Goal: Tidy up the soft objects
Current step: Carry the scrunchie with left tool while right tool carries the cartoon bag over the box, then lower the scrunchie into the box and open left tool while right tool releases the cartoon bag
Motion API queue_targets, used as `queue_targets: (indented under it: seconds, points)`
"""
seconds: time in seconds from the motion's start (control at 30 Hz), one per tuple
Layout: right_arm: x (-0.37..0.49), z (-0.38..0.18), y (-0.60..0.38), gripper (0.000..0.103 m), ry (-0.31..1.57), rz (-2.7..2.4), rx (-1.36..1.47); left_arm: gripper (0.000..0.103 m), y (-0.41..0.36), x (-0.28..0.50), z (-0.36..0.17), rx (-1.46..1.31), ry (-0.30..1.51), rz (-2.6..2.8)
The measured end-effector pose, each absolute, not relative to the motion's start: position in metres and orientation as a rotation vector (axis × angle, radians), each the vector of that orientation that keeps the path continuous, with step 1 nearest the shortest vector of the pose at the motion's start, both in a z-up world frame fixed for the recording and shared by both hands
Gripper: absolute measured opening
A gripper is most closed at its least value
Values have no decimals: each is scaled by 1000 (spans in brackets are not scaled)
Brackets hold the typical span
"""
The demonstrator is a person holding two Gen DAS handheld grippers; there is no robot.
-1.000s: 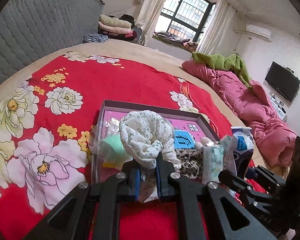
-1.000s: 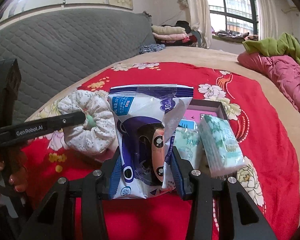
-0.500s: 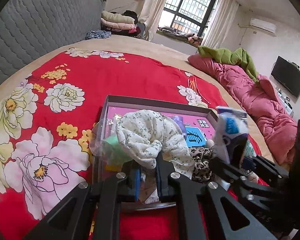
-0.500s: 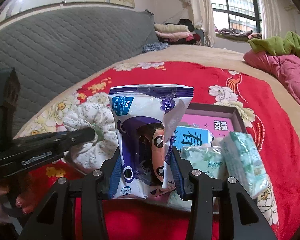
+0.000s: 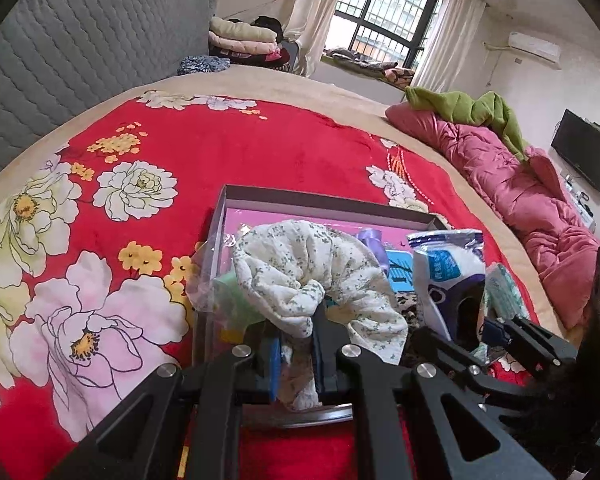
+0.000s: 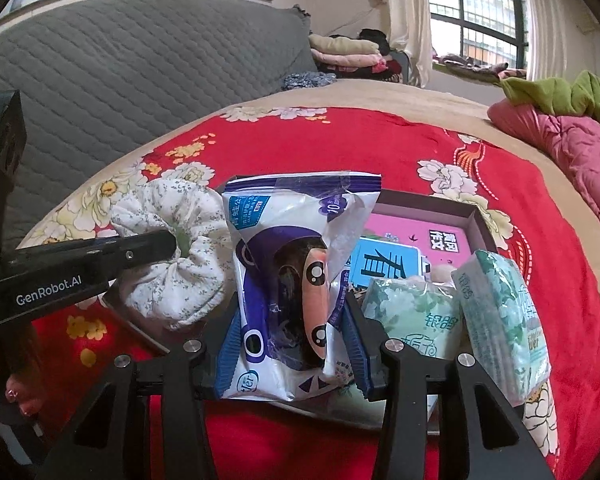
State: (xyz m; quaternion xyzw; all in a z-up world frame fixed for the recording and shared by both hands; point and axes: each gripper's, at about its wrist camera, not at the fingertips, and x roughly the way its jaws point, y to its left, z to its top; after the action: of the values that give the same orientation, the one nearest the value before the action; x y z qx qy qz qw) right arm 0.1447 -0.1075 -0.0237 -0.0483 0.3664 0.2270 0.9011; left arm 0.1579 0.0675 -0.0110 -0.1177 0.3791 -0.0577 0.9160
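One floral cloth roll [image 5: 320, 276] sits pinched in your left gripper [image 5: 296, 364]; your right gripper [image 6: 290, 344], jaws opening, straddles one wipes packet [image 6: 284, 280]; two tissue packs [image 6: 496, 320] at three o'clock.

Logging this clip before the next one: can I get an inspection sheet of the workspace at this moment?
Surface: bed under a red floral blanket.
Job's things: floral cloth roll; blue-and-white plastic pack; shallow box with pink bottom; two green tissue packs at its right side.
Clutter: leopard-print item in the box.
Grippers: left gripper shut on the cloth roll; right gripper, jaws opening, pads beside the pack.
Cables: nothing seen.
Surroundings: grey quilted headboard, pink quilt, folded bedding, window, wall television.
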Motion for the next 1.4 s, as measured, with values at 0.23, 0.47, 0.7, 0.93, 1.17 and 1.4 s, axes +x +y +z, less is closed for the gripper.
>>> queue_targets:
  seconds: [0.23, 0.47, 0.7, 0.93, 1.17, 1.4]
  points:
    - [145, -22, -109, 50, 743, 474, -93, 13, 65, 158, -11, -224, 784, -114]
    - [141, -14, -111, 59, 702, 492, -74, 14, 64, 157, -11, -220, 785, -110]
    - [137, -6, -115, 69, 673, 493, -62, 14, 64, 156, -11, -218, 788, -116]
    - [132, 1, -121, 70, 653, 477, -59, 21, 61, 158, -11, -205, 793, -120]
    - [125, 5, -131, 70, 643, 448, -58, 33, 58, 158, -10, -195, 796, -132]
    - [127, 7, -143, 71, 642, 409, -43, 44, 56, 158, -9, -186, 796, -138]
